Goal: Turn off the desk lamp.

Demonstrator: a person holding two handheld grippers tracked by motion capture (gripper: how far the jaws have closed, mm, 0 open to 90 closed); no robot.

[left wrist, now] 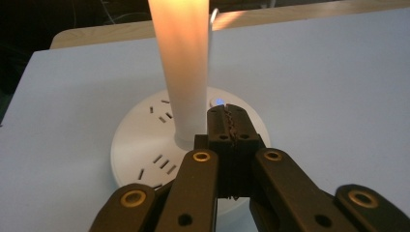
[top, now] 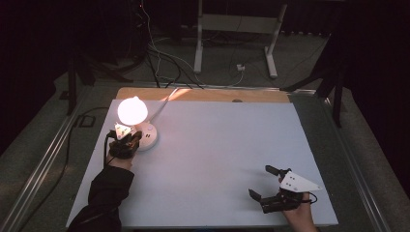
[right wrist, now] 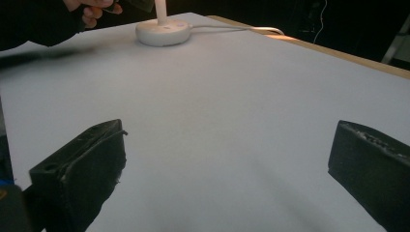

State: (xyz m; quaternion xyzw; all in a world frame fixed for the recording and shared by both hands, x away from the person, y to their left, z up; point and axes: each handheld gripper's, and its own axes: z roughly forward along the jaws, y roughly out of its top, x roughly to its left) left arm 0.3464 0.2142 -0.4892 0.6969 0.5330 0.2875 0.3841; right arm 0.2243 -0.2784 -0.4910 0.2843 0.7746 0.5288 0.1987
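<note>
Nearest, low at the near edge of the white tabletop (top: 217,159), the right tool (top: 269,184) rests with jaws wide apart, holding nothing. Over at the far left the left tool (top: 129,140) has its jaws pressed together, tips above the round white socket base (left wrist: 145,140), just beside its small blue-lit button (left wrist: 219,102). The lamp (top: 132,110) plugged into it glows. If the button is the aim, I'd press straight down, gently, keeping clear of the lamp's stem (left wrist: 186,72).
</note>
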